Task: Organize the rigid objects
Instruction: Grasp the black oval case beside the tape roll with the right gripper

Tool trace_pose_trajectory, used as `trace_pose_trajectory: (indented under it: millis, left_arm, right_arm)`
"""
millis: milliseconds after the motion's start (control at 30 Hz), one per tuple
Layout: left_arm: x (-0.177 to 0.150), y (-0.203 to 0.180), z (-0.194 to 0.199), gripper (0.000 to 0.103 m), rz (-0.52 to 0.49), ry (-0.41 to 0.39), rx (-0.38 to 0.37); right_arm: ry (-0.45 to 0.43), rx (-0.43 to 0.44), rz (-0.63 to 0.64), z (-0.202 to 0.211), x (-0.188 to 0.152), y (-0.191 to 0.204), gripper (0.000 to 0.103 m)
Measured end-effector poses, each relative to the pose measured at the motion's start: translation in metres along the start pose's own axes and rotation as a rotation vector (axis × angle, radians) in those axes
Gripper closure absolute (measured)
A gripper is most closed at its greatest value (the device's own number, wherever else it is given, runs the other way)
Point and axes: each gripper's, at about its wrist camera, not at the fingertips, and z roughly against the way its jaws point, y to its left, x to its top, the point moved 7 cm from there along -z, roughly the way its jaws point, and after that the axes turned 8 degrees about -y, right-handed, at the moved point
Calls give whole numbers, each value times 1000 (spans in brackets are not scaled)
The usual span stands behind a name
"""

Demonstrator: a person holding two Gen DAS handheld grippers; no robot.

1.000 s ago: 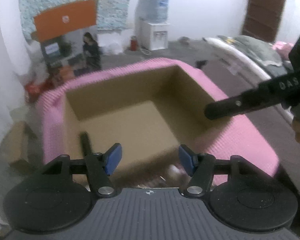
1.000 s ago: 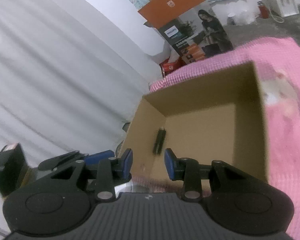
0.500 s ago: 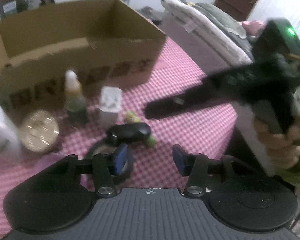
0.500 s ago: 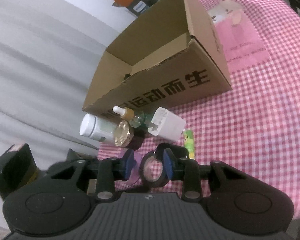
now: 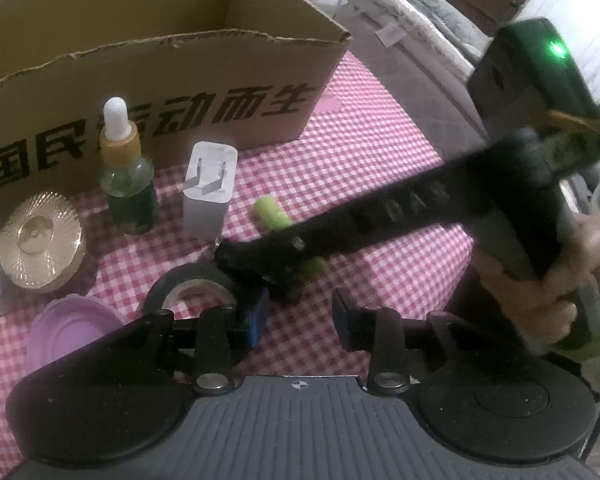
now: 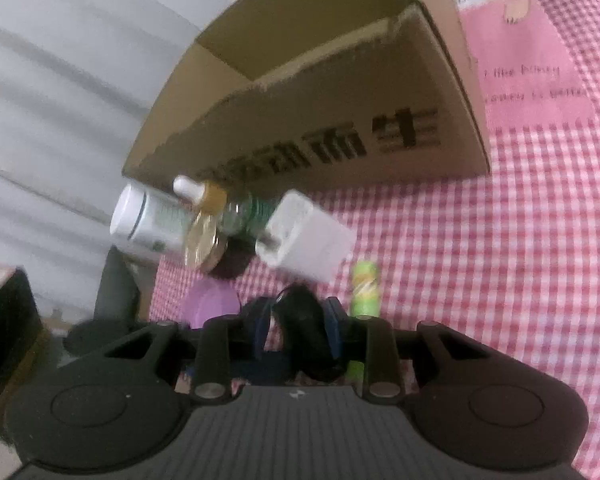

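An open cardboard box point(image 5: 160, 60) stands at the back of the pink checked cloth point(image 5: 380, 152). In front of it are a dropper bottle point(image 5: 126, 172), a white charger plug point(image 5: 210, 188), a gold-lidded jar point(image 5: 40, 244), a green tube point(image 5: 284, 228), a black tape roll point(image 5: 192, 284) and a purple lid point(image 5: 68, 336). My left gripper point(image 5: 300, 320) is open and empty above the cloth. My right gripper point(image 6: 298, 326) has its jaws around the rim of the black tape roll point(image 6: 300, 320); its arm point(image 5: 380, 216) crosses the left wrist view.
A white bottle point(image 6: 144, 220) lies left of the jar point(image 6: 204, 244). The charger plug point(image 6: 308, 236) and green tube point(image 6: 364, 288) sit just beyond the right gripper. A pink printed patch point(image 6: 520, 60) lies right of the box point(image 6: 320, 120). A bed point(image 5: 412, 12) is beyond the table.
Both grippers came away from over the box and dropped low to the objects in front of it. The right gripper closed in around the black tape roll.
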Motion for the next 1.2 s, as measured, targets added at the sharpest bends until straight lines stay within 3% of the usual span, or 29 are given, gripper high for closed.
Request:
trace_pose_trajectory:
  millis: [333,733,900,1200]
  left_arm:
    - [3,-1,-6,68,3,10,14]
    - [12,-8,-13,67,-52,-8,32]
    - [11,-7,-12,66,-48,28,52]
    - [-20,-17,-5,66,-61,123,-4]
  right_arm:
    - [3,-27,-50,1,1,-12,72]
    - [8,6,-154,27,3,-43,72]
    - [31,30,-194,31,2,-47,72]
    - [42,24,-157,35,-2,-43,70]
